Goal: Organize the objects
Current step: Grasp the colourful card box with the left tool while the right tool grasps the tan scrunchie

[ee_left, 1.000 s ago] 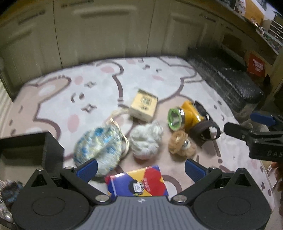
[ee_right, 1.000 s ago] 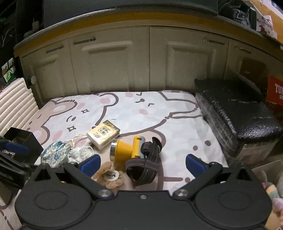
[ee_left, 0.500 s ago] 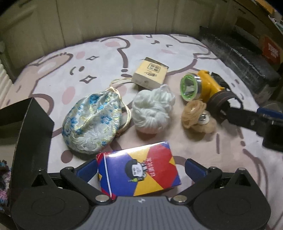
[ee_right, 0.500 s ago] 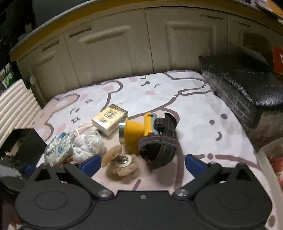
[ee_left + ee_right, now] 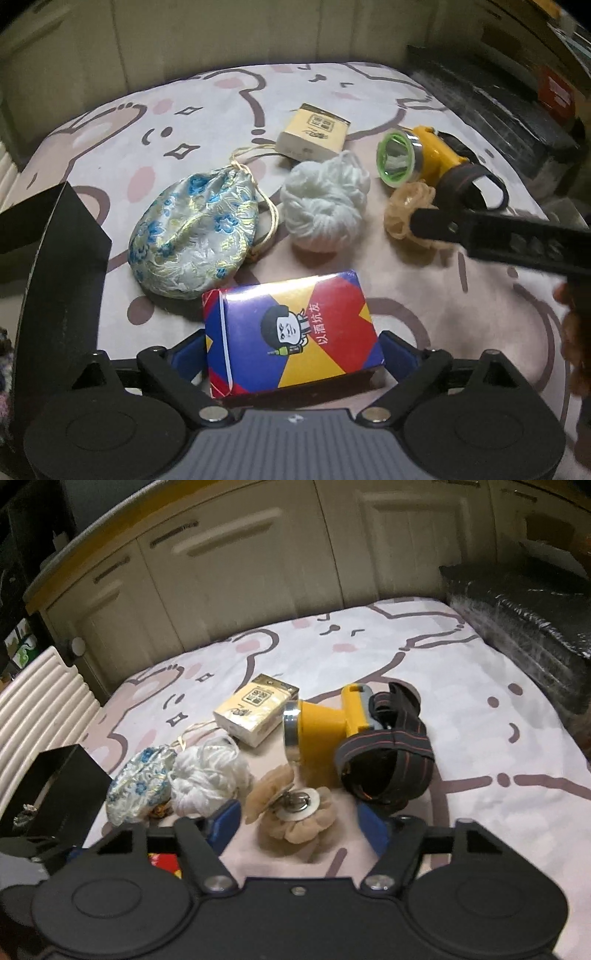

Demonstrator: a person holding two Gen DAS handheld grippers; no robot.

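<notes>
Card box (image 5: pixel 291 332): red, blue and yellow with a cartoon face, lying flat on the bear-print mat (image 5: pixel 207 110), between the blue pads of the left tongs (image 5: pixel 291 345).
Left tongs: spread to either side of the card box; contact with its sides not clear.
Brocade pouch (image 5: pixel 194 230): blue-flowered, drawstring at top, just ahead-left of the left tongs, near the card box corner.
White yarn ball (image 5: pixel 325 206): straight ahead of the left tongs, beside the pouch.
Tissue pack (image 5: pixel 314 133): tan, farther ahead, just behind the yarn.
Headlamp (image 5: pixel 325 723): yellow body, dark strap coiled at its rear, ahead of the right tongs (image 5: pixel 299 821).
Tan scrunchie (image 5: pixel 295 812): with a metal and white disc on top, lying between the blue pads of the right tongs.
Right tongs: released, pads apart on both sides of the scrunchie, not clamping it.
Black box (image 5: pixel 55 280): open, to the left of the left tongs.
</notes>
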